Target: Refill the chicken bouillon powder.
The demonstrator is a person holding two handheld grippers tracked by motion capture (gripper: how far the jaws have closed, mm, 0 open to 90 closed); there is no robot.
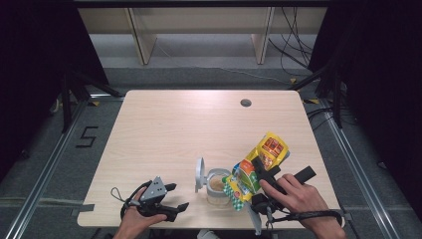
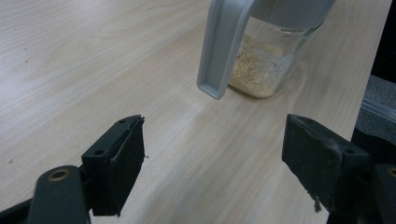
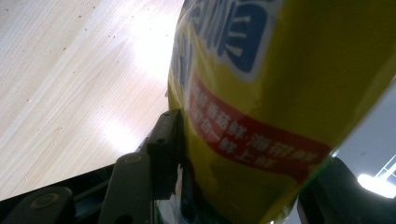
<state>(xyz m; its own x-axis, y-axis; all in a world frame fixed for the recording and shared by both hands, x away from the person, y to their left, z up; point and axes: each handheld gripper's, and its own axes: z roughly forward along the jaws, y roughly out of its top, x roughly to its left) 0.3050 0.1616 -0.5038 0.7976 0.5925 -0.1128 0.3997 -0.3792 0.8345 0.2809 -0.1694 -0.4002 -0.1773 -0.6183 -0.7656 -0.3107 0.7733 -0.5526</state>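
High view — right tongs clamp the yellow packet; left tongs gape empty.

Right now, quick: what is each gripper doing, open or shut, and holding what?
Left gripper: open, holding nothing, resting on the table.
Right gripper: shut on the yellow bag, tilted over the jar.

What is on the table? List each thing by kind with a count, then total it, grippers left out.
Yellow seasoning bag, tilted over the jar: 1
Clear jar holding beige powder, its grey lid flipped open: 1
Total: 2
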